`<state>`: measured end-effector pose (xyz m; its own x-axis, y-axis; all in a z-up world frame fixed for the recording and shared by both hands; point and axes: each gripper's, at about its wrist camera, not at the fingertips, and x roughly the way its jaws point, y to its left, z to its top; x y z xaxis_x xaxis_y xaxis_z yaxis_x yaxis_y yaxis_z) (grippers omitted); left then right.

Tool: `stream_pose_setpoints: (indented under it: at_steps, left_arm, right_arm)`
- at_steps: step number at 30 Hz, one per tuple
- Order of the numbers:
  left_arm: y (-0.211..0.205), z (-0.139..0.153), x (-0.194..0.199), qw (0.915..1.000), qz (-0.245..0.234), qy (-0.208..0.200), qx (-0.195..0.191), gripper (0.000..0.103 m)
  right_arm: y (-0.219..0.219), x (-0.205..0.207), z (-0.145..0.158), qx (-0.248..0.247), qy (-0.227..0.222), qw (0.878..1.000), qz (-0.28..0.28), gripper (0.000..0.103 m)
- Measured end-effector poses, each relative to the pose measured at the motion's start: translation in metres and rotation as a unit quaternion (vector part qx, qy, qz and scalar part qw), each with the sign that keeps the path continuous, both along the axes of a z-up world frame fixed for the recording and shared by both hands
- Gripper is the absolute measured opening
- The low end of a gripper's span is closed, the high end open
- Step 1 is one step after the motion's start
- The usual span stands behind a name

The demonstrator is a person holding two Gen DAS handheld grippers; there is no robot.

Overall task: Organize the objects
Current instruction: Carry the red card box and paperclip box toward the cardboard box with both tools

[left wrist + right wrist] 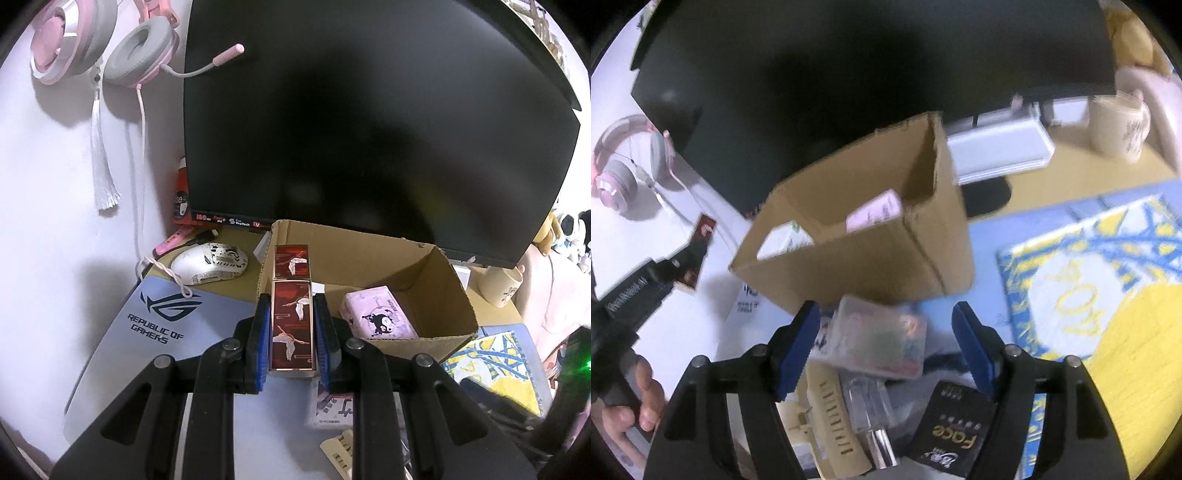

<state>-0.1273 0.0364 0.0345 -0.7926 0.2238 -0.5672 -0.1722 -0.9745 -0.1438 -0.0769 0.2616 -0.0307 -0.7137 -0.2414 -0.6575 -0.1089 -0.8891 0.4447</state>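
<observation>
My left gripper [292, 306] is shut on a long dark red box with white crane pictures [292, 314], held over the near left corner of an open cardboard box [373, 254]. A pink Kuromi pack [378, 314] lies inside that box. In the right wrist view my right gripper [886, 332] is open above a clear plastic case [879, 338] with colourful contents, in a pile in front of the cardboard box [871, 258]. The left gripper with the red box [701, 236] shows at the left there.
A dark monitor [369, 110] stands behind the box. A white mouse [208, 264], a grey ROG mat [159, 325] and pink headphones [99, 40] are at left. A yellow-blue cloth [1089, 280], a cream mug [1119, 125], a black "Face" packet [949, 432] and a beige item [831, 417] are near.
</observation>
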Motion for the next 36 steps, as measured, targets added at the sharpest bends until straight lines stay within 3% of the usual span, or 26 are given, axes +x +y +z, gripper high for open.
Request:
stream_pose_setpoints:
  at_steps: [8,10,16,19,28,36]
  left_arm:
    - [0.0,0.001,0.001,1.0,-0.002,0.0,-0.002,0.02]
    - [0.0,0.001,0.0,1.0,-0.002,-0.002,-0.001,0.02]
    - [-0.001,-0.002,-0.002,1.0,-0.004,-0.007,0.003,0.02]
    - [-0.002,-0.003,-0.002,0.9999,-0.004,-0.009,0.005,0.02]
    - [-0.004,0.002,-0.001,0.9993,-0.023,-0.008,0.03,0.02]
    - [0.011,0.013,-0.003,0.9995,-0.027,0.013,0.008,0.02]
  right_arm:
    - [-0.012,-0.017,-0.023,-0.035,-0.048,0.998,0.01,0.08]
    - [-0.012,-0.021,-0.028,-0.044,-0.057,0.997,0.005,0.086]
    - [-0.014,-0.027,-0.04,-0.064,-0.067,0.996,-0.001,0.084]
    - [-0.02,-0.024,-0.04,-0.029,-0.063,0.998,-0.006,0.077]
    - [-0.024,-0.005,-0.019,0.014,-0.023,1.0,-0.016,0.077]
    - [-0.012,0.015,0.015,0.003,0.037,0.999,-0.021,0.077]
